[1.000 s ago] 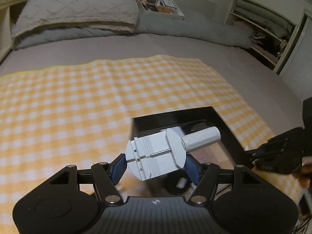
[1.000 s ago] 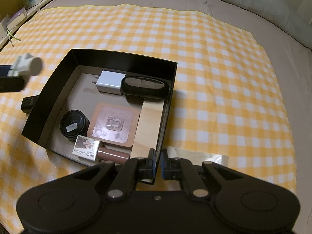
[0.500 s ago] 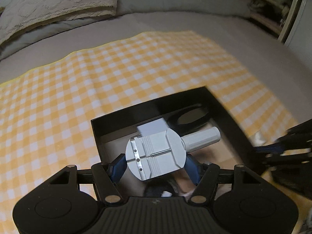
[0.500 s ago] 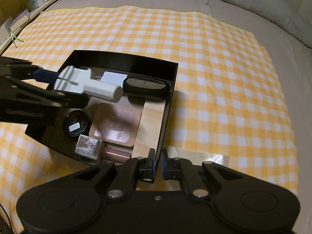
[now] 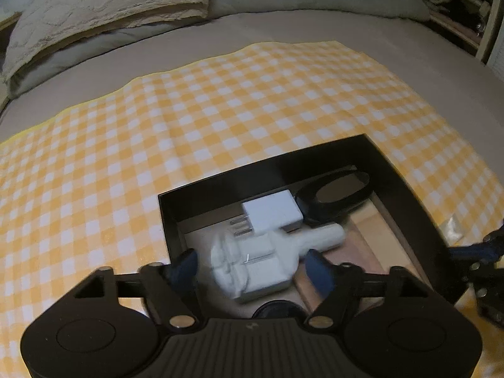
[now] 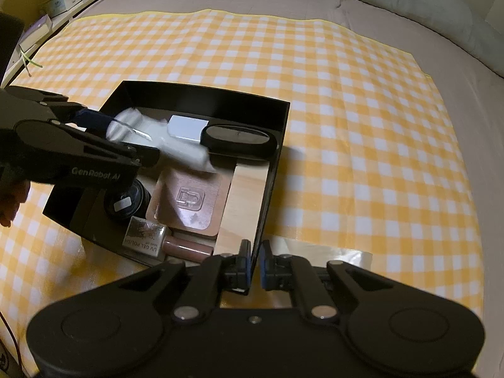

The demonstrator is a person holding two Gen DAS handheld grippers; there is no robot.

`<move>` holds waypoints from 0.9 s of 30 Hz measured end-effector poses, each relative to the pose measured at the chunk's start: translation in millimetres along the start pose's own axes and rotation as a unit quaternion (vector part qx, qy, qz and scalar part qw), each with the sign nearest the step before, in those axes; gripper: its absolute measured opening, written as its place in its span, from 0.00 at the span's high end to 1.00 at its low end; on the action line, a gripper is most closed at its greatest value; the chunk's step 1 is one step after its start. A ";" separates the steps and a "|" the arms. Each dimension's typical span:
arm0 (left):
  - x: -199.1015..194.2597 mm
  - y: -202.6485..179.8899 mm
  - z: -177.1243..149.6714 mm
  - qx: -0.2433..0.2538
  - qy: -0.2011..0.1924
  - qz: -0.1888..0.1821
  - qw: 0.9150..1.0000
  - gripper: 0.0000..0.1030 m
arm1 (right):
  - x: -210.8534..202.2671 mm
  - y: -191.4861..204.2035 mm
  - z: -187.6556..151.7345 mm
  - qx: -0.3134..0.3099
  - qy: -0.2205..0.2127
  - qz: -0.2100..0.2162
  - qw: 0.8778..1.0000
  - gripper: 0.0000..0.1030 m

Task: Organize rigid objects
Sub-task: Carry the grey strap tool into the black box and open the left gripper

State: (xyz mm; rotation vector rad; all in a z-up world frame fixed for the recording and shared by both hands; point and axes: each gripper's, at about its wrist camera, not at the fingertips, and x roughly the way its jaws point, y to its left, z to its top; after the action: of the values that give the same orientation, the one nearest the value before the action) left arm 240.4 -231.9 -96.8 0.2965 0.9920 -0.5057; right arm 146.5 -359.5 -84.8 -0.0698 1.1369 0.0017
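White plastic tool [image 5: 267,261] lies blurred between the opening jaws of the left gripper [image 5: 255,267], pads clear of it, over the black box [image 5: 406,195]; right gripper [image 6: 255,263] pinches the box's wall.

Both wrist cameras look steeply down from close above the bed. They share the black box [image 5: 406,189] [image 6: 271,176], seen from opposite sides.

A yellow-and-white checked cloth [image 6: 362,126] lay spread over a grey bed [image 5: 283,28], with a quilted pillow [image 5: 104,3] and a grey bolster [image 6: 425,3] at its head, a shelf [image 6: 37,34] holding boxes beside it, and an open closet [image 5: 466,15] at the far side.
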 end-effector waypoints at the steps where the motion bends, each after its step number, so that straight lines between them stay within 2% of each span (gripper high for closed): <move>1: -0.8 0.8 0.3 -0.005 -0.001 -0.001 1.000 0.21 | 0.0 0.3 0.1 0.001 0.000 0.000 1.000 0.94; 3: -3.2 2.5 0.5 -0.011 -0.003 -0.014 1.000 0.21 | 0.1 0.6 0.2 0.000 0.000 0.000 1.000 0.94; 19: -31.0 -3.5 -3.9 -0.021 -0.022 -0.044 0.999 0.20 | 0.9 2.2 -0.1 0.005 0.000 -0.003 1.000 0.94; 24: -45.6 -5.5 -9.4 -0.025 -0.031 -0.053 0.998 0.07 | 1.2 0.5 0.6 0.008 -0.001 0.000 1.000 0.94; 27: -56.5 -4.6 -14.0 -0.029 -0.043 -0.057 0.997 0.05 | 1.0 1.7 -0.2 0.008 -0.003 -0.002 1.000 0.94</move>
State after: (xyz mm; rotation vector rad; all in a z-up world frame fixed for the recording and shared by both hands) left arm 202.7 -214.1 -56.0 0.1652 0.9418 -0.5873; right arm 146.6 -357.9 -85.9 -0.0576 1.1315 -0.0102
